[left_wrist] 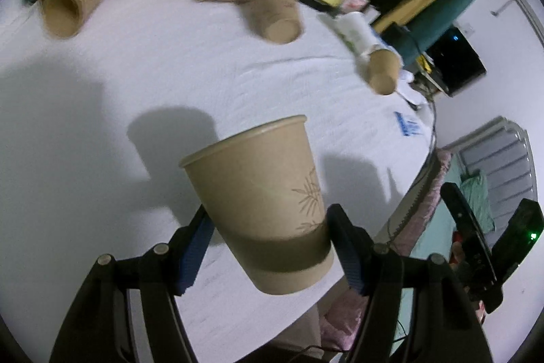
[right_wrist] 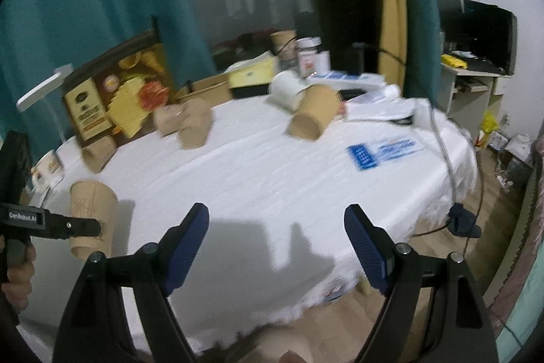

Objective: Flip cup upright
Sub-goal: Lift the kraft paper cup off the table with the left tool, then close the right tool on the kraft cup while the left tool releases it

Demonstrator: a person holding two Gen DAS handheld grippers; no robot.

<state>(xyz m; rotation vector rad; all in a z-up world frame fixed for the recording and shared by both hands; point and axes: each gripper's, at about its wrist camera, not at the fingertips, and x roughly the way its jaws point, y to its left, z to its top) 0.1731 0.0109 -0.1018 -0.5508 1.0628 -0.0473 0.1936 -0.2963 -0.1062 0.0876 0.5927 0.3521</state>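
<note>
Left gripper (left_wrist: 270,247) fingers clamped low on the paper cup (left_wrist: 261,199) (mouth up, airborne, right gripper (right_wrist: 277,247) fingers apart, empty): squeeze could crumple it or it tips on the worktop (left_wrist: 163,63).

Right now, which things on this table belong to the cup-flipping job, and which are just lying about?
Belongs to the job:
- held paper cup, rim up, gripped by the left gripper
- brown cups lying on their sides
- right gripper, open and empty

Lying about:
- picture box
- white cup
- blue-printed sheet
- white tablecloth
</note>
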